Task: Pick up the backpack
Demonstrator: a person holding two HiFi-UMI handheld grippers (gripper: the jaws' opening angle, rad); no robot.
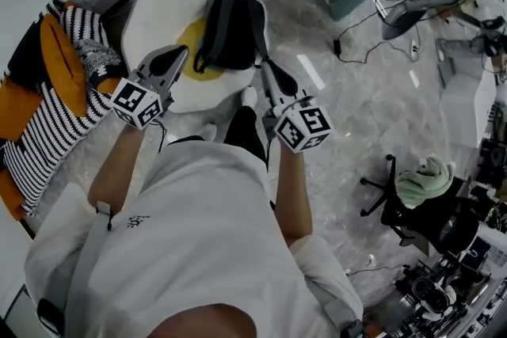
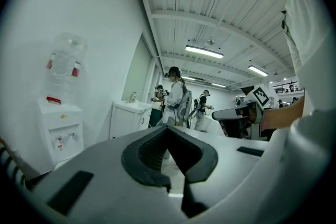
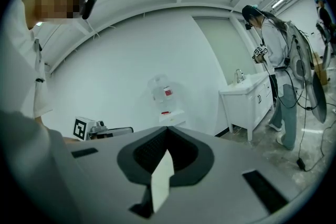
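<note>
Backpack (image 1: 236,34), probably soft and light, best taken by a strap; left gripper (image 1: 182,51) and right gripper (image 1: 264,64) closed, empty.

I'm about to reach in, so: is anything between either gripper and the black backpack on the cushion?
Nothing visible is. The backpack lies uncovered on the white cushion. The left gripper and right gripper, both shut and empty, point toward it, with only bare cushion and floor between.

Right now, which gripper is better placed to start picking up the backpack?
Right, narrowly. The right gripper, shut, has its tips beside the backpack; the left gripper, also shut, is over the cushion, slightly short of it.
</note>
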